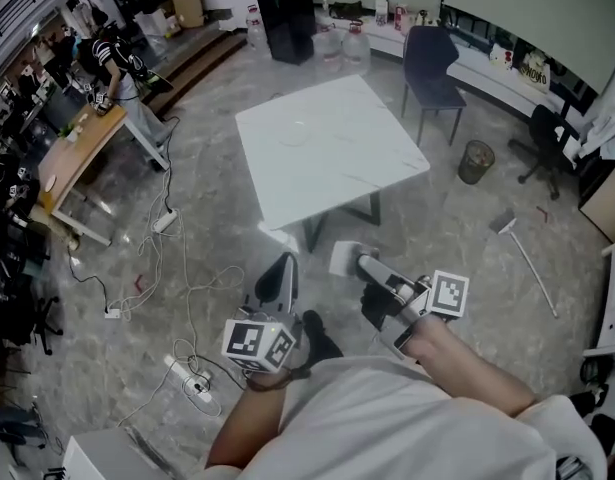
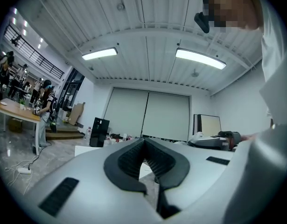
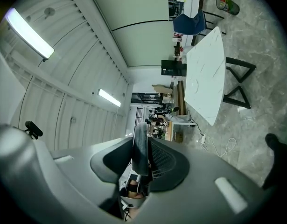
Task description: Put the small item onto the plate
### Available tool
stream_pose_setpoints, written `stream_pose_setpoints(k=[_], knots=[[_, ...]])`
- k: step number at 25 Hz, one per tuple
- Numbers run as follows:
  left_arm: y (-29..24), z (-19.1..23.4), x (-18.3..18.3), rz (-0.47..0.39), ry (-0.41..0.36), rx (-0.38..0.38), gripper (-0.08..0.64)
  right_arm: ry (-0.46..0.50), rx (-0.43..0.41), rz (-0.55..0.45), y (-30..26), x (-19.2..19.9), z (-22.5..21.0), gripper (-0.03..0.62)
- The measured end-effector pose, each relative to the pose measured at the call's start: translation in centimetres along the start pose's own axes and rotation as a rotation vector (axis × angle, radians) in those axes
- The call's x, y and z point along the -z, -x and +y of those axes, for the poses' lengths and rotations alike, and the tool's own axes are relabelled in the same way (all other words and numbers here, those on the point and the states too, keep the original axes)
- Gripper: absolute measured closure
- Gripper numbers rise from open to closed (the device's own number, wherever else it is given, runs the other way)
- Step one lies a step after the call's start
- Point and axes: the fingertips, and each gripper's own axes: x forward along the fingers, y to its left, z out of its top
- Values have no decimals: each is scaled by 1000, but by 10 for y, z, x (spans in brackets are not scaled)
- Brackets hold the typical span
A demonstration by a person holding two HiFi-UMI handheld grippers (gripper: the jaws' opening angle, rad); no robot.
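The white square table (image 1: 327, 148) stands ahead of me, well beyond both grippers; the right gripper view shows this table (image 3: 206, 73) too. A faint round outline on it, perhaps the plate (image 1: 292, 133), is hard to make out. My right gripper (image 1: 365, 261) hangs over the floor, shut on a flat grey small item (image 3: 141, 148) that stands edge-on between its pads. The pale square item (image 1: 345, 258) shows at its tip from above. My left gripper (image 1: 285, 261) is beside it at waist height, its pads (image 2: 129, 160) meeting at the tips with nothing between them.
A blue chair (image 1: 430, 68) and a waste bin (image 1: 476, 160) stand right of the table, a black cabinet (image 1: 285, 1) behind it. Cables and a power strip (image 1: 167, 223) lie on the floor at left, near a wooden desk (image 1: 77, 153) with a person beside it.
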Motion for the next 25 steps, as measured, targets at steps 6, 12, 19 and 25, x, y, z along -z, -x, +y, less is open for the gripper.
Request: stream_pose_setpoints(k=[6,12,19,25], knots=[[-62,48,-13,19,9,41,554,12,5,-15,-64,-41,-10,495],[-100,116,-48,10,-19,71,554,34,-18,-39,-145,-63,-9,494],[-131,194,-72,8,-22,116,554,49,-10,-74,-230,-76,-21,495],[-148,245,-70,25,-27,119,554,52,-7,-95,-277,-83,-36,494]])
